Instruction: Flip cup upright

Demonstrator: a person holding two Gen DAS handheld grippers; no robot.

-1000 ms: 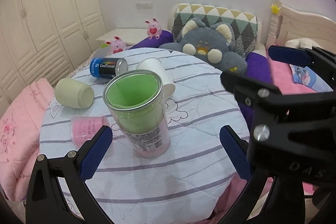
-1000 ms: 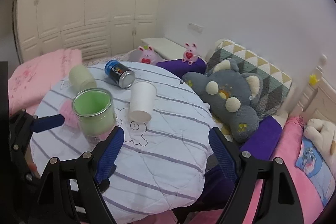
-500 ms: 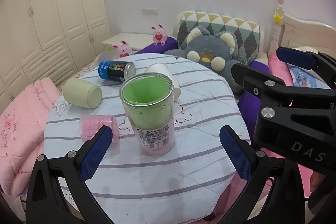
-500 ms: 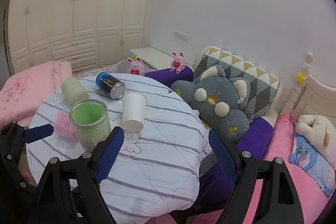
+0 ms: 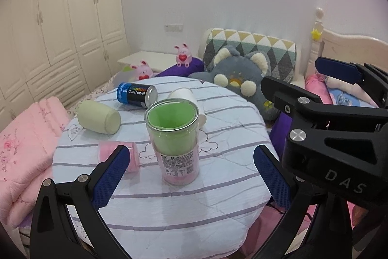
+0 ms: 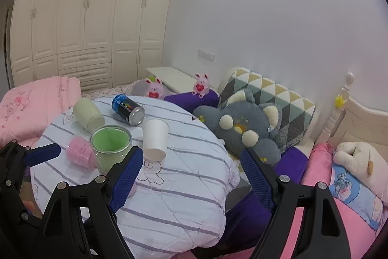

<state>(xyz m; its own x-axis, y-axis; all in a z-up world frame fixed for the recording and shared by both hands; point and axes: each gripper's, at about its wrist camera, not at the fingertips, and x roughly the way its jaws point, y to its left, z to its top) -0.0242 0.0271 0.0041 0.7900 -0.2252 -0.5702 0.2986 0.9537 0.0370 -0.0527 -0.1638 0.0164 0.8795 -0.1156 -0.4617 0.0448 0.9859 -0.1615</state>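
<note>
A clear glass cup with a green and pink lining [image 5: 175,141] stands upright, mouth up, on the round striped table [image 5: 169,205]; it also shows in the right wrist view [image 6: 110,147]. My left gripper [image 5: 191,176] is open and empty, its blue pads apart, a little in front of the cup and not touching it. My right gripper [image 6: 191,176] is open and empty, above the table's near right edge. Its black frame [image 5: 327,128] fills the right of the left wrist view.
On the table lie a pale green cup [image 5: 99,116], a pink cup [image 5: 118,157] and a blue CoolTowel can [image 5: 137,95], all on their sides. A white paper cup [image 6: 155,138] stands mouth down. A grey plush toy [image 6: 245,128] and bed sit to the right.
Both grippers have drawn back and up from the table. The glass cup stays upright and looks smaller and farther away in both views.
</note>
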